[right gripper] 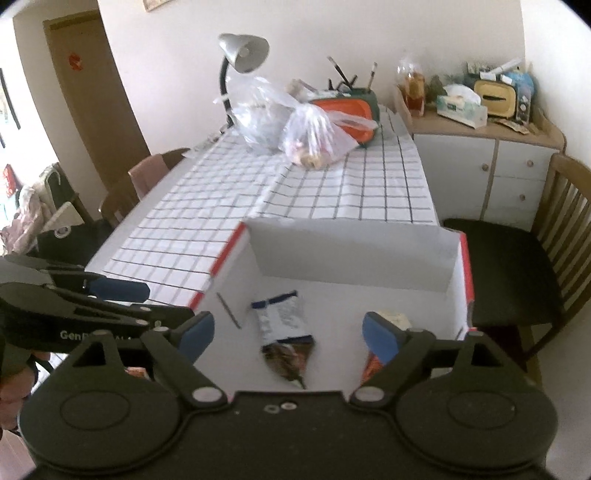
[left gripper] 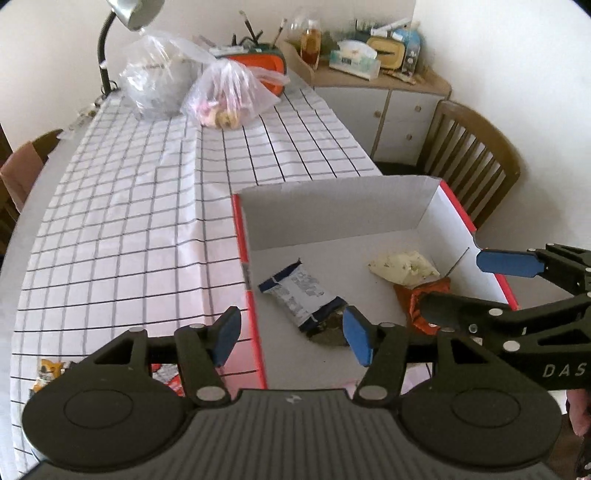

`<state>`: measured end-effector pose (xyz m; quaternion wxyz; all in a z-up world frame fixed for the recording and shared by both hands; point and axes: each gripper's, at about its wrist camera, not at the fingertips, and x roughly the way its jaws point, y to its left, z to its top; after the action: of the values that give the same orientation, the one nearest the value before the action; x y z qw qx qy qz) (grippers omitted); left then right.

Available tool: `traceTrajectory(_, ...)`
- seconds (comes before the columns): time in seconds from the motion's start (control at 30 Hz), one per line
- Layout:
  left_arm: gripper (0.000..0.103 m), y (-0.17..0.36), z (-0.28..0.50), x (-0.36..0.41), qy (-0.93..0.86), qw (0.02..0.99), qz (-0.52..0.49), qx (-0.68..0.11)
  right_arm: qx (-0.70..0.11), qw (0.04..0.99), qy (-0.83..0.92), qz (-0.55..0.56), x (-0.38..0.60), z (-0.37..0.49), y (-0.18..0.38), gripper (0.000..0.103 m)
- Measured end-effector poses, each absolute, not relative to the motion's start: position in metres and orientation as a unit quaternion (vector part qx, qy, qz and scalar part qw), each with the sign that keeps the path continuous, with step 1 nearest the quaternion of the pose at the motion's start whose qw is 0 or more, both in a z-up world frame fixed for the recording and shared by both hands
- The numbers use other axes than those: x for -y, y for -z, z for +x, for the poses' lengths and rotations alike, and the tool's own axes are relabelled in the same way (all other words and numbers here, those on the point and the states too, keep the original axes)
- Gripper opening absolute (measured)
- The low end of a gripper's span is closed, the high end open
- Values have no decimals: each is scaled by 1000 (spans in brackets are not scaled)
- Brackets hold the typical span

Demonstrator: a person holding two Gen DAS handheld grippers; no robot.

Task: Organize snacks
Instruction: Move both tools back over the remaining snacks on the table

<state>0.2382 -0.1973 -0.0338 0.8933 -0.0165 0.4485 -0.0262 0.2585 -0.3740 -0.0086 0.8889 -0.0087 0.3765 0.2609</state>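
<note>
Left gripper (left gripper: 291, 336) is being held open, empty, over the box's (left gripper: 332, 206) left rim. Right gripper (right gripper: 288, 338) is being held wide, empty; blue packet (right gripper: 282, 319) is lying on the box floor.

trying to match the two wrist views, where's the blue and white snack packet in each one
Left wrist: the blue and white snack packet lies on the box floor, lower centre, just up and left of the gripper's right fingertip.
Right wrist: the packet lies on the box floor at centre, between the two fingertips of the right gripper and a little beyond them.
Shared landmark: the desk lamp at the table's far end.
</note>
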Motion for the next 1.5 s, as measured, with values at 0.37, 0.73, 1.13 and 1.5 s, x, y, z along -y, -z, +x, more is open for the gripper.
traceTrajectory(0.37, 74, 18, 190, 148, 28, 906, -27, -421, -349, 895, -278, 1, 328, 216, -4, 102)
traceTrajectory(0.73, 77, 21, 156, 86, 15, 909, -47, -415, -348, 895, -278, -9, 272, 189, 3, 103)
traceTrajectory(1.13, 77, 45, 135, -15, -57, 895, -81, -434, -388, 883, -265, -14, 218, 186, 39, 102)
traceTrajectory(1.5, 77, 91, 121, -69, -95, 865, -106, -481, -411, 868, -269, -74, 163, 186, 79, 101)
